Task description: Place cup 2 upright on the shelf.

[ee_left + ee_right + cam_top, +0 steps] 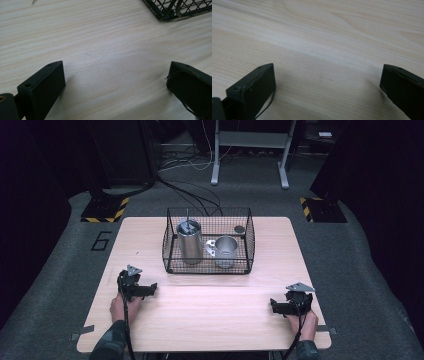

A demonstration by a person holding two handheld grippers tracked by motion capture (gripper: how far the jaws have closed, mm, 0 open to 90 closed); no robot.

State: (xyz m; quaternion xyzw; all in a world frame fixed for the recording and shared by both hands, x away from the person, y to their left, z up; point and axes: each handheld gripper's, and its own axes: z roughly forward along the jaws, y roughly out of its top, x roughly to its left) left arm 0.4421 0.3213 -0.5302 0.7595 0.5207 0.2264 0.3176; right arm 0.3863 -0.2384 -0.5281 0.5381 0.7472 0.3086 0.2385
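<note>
We see a black wire basket [208,265] standing upright at the far middle of the wooden table. Inside it, a tall steel canister [189,242] stands upright at the left, and a shorter metal mug [225,251] stands just beside it, handle toward the canister.

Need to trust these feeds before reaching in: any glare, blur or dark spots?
High view: table evenly lit, surroundings dark, basket sharp. Left gripper view: pale sheen on the wood, basket corner slightly soft. Right gripper view: wood grain soft, faint shadows beside the jaws.
</note>
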